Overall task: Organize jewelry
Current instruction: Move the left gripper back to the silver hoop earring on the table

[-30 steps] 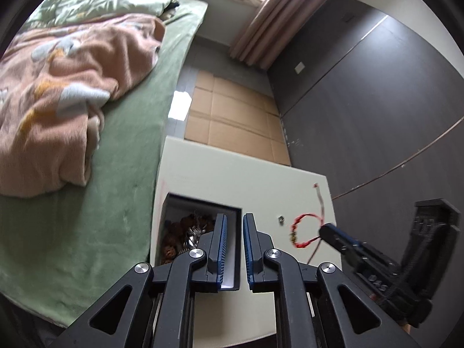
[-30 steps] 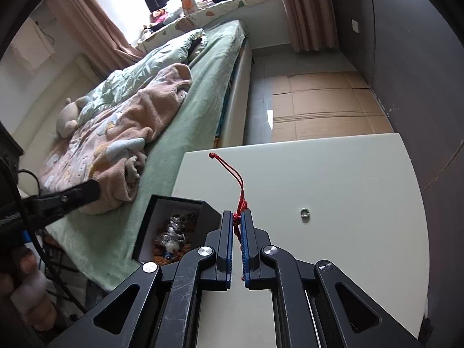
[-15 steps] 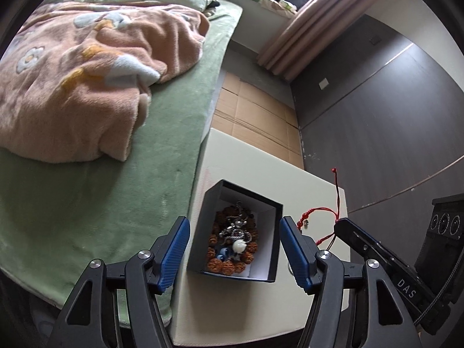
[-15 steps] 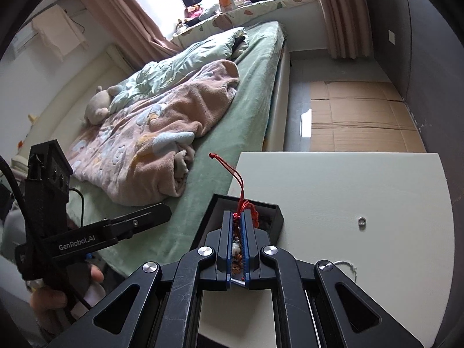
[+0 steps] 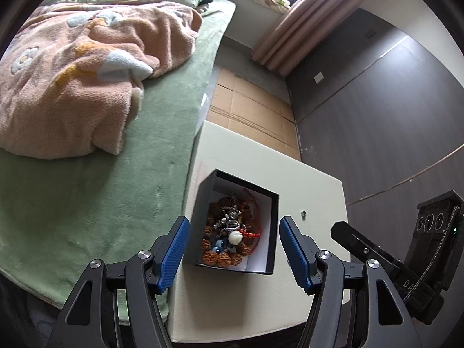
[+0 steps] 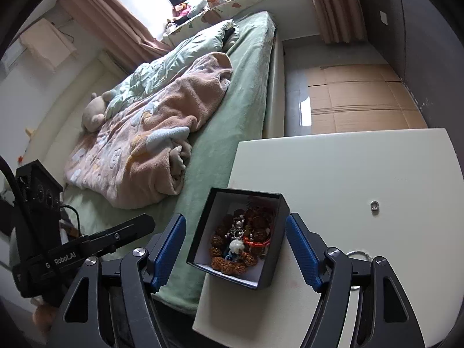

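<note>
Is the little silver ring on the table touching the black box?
Apart. The right wrist view shows bare table between the silver ring and the black box.

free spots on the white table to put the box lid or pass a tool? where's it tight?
Bare: the far half of the white table, between the black box and the cardboard floor edge. Also the strip from the box to the small ring. Tight: the bed-side corner where the box sits, flanked by the open right tool, and the near edge by a metal loop.

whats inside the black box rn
The black box holds brown bead bracelets, a red cord bracelet, a white bead and silver pieces; whatever lies beneath the pile is covered.
</note>
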`<state>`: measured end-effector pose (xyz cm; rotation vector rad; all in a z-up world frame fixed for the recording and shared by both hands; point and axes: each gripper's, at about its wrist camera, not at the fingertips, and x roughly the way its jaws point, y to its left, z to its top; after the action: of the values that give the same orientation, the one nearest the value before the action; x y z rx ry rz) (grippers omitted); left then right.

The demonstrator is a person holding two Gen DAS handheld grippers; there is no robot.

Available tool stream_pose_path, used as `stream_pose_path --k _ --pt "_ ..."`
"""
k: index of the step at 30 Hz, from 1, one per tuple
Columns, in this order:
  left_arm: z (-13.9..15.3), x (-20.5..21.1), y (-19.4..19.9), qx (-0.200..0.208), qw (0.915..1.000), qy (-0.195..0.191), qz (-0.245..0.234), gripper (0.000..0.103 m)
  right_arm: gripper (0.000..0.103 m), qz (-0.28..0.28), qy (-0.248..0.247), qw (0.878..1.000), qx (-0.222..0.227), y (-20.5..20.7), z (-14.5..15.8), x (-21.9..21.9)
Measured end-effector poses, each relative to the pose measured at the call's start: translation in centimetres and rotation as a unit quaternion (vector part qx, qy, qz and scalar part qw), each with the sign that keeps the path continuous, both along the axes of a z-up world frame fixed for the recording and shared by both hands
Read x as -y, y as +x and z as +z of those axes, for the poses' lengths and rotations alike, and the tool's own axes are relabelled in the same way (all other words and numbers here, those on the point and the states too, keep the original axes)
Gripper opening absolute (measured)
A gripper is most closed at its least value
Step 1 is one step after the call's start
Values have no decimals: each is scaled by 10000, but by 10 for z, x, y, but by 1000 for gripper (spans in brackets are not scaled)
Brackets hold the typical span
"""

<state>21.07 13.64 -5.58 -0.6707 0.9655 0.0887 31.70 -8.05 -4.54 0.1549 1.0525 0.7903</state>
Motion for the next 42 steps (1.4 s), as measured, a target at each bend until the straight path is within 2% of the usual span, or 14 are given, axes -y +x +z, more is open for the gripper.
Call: stream_pose_path --k 10,16,25,30,34,42 --pt "-4 47 25 -23 9982 100 -587 65 71 -784 181 9965 -223 4 -9 77" --pt "-4 75 35 -9 9959 199 -888 65 71 -1106 193 9932 -321 4 -19 108" --pt "-11 122 54 -197 9892 388 -1402 65 71 -1569 294 9858 -513 1 -36 153" --pt "-20 154 67 -347 9817 545 -1791 65 71 -1808 342 9809 -625 -2 -48 177" --pt "-35 178 77 -625 9722 746 -2129 65 71 -2012 400 9761 -712 -5 -58 197" --pt "-70 204 96 -1133 9582 1114 -2377 65 71 -2340 503 9674 -831 -11 -72 228"
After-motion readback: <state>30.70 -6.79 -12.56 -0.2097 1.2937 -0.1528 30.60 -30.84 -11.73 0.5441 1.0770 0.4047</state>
